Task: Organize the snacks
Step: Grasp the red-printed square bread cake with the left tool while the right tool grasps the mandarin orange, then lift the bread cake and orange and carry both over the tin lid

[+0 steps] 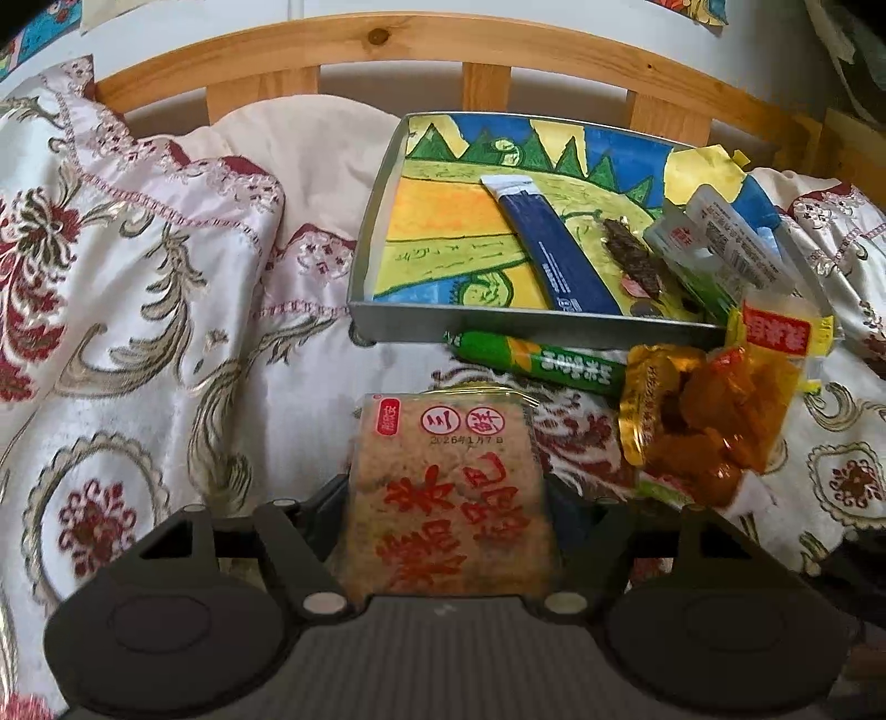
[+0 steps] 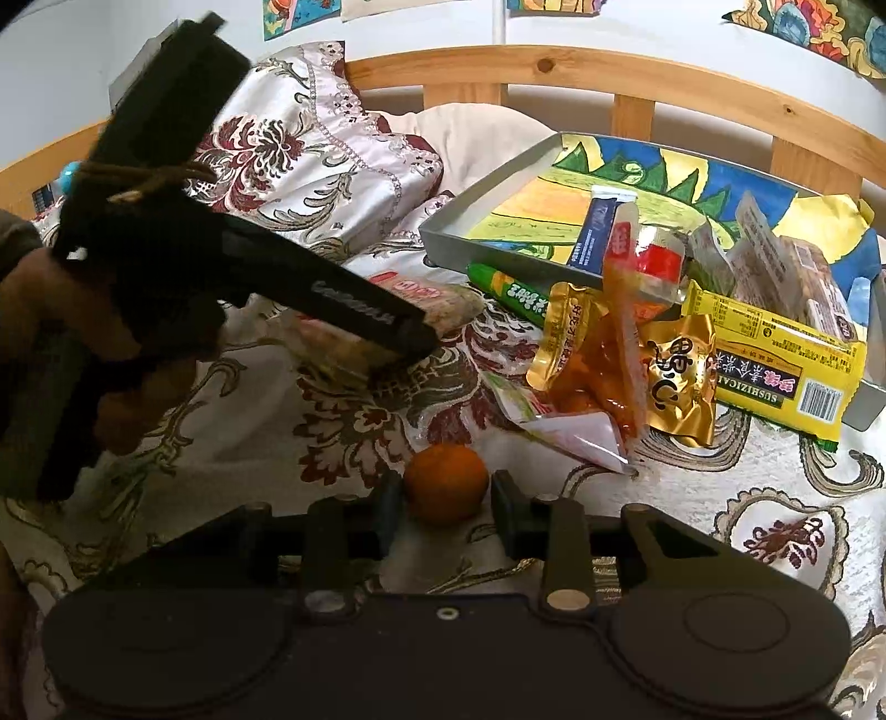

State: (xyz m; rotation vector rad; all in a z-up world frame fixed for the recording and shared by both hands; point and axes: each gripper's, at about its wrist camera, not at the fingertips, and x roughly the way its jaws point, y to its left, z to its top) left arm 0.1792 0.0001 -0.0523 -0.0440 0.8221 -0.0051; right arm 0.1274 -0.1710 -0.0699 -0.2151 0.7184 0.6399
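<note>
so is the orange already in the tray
No, the orange sits on the bedspread between the right tongs, well outside the tray.

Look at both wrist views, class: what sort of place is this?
Most likely a bedroom, with the work done on a bed: a wooden slatted headboard, a floral embroidered bedspread and a pillow, with drawings taped on the wall behind.

Wooden slatted bedframe (image 1: 387,41), floral bedspread (image 1: 138,288)
</note>
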